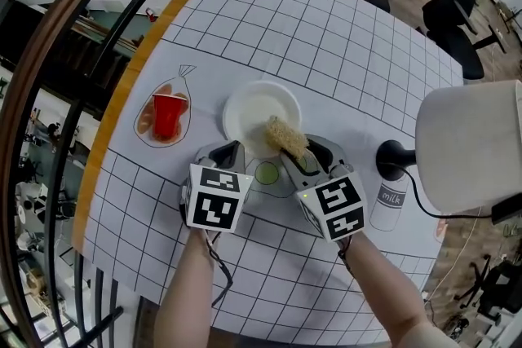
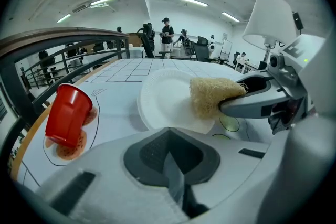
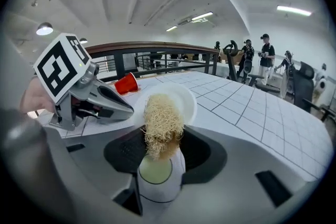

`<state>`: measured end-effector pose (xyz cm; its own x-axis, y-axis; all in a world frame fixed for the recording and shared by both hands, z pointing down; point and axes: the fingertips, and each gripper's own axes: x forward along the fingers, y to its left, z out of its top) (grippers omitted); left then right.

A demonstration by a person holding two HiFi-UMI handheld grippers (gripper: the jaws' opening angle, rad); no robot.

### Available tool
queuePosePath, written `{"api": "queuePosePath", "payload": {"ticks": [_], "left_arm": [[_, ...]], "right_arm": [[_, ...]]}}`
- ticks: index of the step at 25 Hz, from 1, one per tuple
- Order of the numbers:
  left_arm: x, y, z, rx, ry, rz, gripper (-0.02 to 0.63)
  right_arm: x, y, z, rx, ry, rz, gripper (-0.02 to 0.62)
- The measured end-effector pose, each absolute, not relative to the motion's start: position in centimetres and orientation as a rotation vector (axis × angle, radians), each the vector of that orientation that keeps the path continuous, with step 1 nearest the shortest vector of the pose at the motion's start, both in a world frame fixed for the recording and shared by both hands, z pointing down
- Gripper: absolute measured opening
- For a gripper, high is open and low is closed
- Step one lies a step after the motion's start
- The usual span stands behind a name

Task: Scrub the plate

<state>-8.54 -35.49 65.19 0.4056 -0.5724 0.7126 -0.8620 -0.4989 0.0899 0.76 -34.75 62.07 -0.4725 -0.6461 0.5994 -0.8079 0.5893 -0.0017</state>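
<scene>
We see the right hand-held gripper (image 3: 159, 157) pinching a scrubber (image 3: 161, 126). The scrubber is over the near right part of the plate (image 1: 249, 106); we cannot tell if it touches. The left hand-held gripper (image 2: 169, 157) has its jaws pressed together with nothing between them, just beside the near left rim of the plate. The plate stands on the desk (image 1: 326, 37). Just before the plate, between both hand-held grippers, a green circle (image 1: 267, 173) is printed. Left of the plate a red cup (image 1: 165, 115) lies on its side. Well right of the plate stands a lamp (image 1: 469, 147).
</scene>
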Motion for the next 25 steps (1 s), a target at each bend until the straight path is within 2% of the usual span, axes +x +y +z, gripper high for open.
{"api": "queuePosePath", "payload": {"ticks": [7,14,20,25], "left_arm": [[-8.5,-35.6,65.2,2.227,-1.249,0.883,0.014],[-8.7,-34.6,64.6,2.25,-1.358,0.902,0.014],[-11.6,-34.2,54.2,2.252,-1.562,0.606,0.014],[-11.5,-31.8,43.1,2.376,-1.676,0.502,0.014]], "right_arm": [[4.9,-36.6,59.7,1.394,-2.131,0.163,0.179],[4.8,-35.1,54.6,1.49,-2.199,0.106,0.178],[3.2,-32.1,48.3,1.459,-2.33,0.074,0.178],[2.4,-29.1,41.6,1.466,-2.447,0.066,0.178]]}}
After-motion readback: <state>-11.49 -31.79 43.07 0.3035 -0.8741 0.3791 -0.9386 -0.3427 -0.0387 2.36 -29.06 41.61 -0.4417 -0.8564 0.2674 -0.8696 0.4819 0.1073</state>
